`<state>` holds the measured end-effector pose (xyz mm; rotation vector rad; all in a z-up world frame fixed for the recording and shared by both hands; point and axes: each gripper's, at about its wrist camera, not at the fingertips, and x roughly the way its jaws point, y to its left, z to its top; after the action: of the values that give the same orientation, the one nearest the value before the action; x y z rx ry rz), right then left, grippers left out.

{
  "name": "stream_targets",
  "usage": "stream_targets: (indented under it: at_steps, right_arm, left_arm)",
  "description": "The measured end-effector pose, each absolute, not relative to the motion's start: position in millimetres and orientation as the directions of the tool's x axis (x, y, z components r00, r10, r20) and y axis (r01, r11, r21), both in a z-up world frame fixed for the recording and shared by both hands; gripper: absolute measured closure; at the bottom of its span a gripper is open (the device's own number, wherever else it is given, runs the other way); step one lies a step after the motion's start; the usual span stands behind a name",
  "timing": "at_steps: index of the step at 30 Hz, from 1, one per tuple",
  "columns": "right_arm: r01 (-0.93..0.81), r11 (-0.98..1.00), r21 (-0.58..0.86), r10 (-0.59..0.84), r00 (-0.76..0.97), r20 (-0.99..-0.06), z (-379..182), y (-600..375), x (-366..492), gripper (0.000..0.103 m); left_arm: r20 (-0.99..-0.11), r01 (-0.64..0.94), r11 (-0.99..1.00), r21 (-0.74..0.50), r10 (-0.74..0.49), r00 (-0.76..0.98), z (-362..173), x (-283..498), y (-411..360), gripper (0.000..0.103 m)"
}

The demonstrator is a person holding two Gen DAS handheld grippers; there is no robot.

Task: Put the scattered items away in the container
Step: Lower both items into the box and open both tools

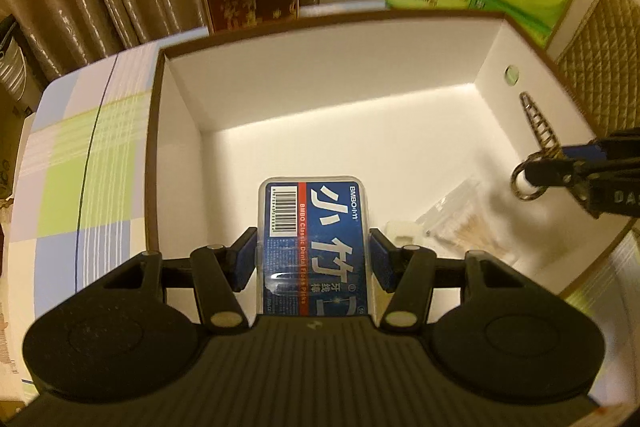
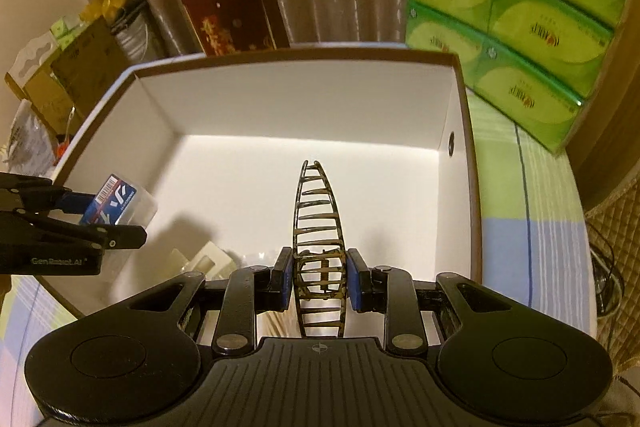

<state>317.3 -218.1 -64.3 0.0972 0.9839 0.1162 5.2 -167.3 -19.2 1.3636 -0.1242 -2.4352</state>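
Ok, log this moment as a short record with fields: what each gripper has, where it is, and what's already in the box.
left gripper: shut on dental floss box, held over the container's near left part
right gripper: shut on hair clip, held over the container's right part
container: open white box with brown rim, on a checked tablecloth
already inside: clear packet of toothpicks and a small white item on the floor near the front
behind container: green tissue packs
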Motion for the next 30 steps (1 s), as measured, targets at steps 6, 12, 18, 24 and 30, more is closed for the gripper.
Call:
stream_targets:
  at_steps: [6, 12, 18, 24, 30]
  right_arm:
    - [-0.222, 0.965, 0.143, 0.238, 0.494, -0.836, -70.9, -219.8, 318.8, 0.079]
    - [-0.225, 0.965, 0.138, 0.233, 0.478, -0.847, -74.6, -218.5, 320.2, 0.079]
    - [-0.232, 0.963, 0.135, 0.232, 0.463, -0.856, -77.4, -217.3, 320.7, 0.079]
    - [-0.243, 0.962, 0.127, 0.227, 0.447, -0.865, -80.3, -214.5, 322.9, 0.079]
    - [-0.256, 0.96, 0.115, 0.219, 0.43, -0.876, -83.5, -212.3, 323.5, 0.079]
  left_arm:
    - [-0.831, 0.235, -0.93, 0.282, -0.36, -0.423, -35.6, -0.1, -166.2, 0.05]
    - [-0.852, 0.21, -0.932, 0.296, -0.357, -0.383, -51.4, -5.2, -166.7, 0.05]
    - [-0.867, 0.201, -0.926, 0.32, -0.372, -0.331, -61.0, -10.7, -168.9, 0.05]
    - [-0.868, 0.176, -0.927, 0.333, -0.374, -0.326, -63.2, -11.3, -169.5, 0.049]
    - [-0.865, 0.163, -0.929, 0.331, -0.368, -0.342, -58.1, -11.6, -166.1, 0.042]
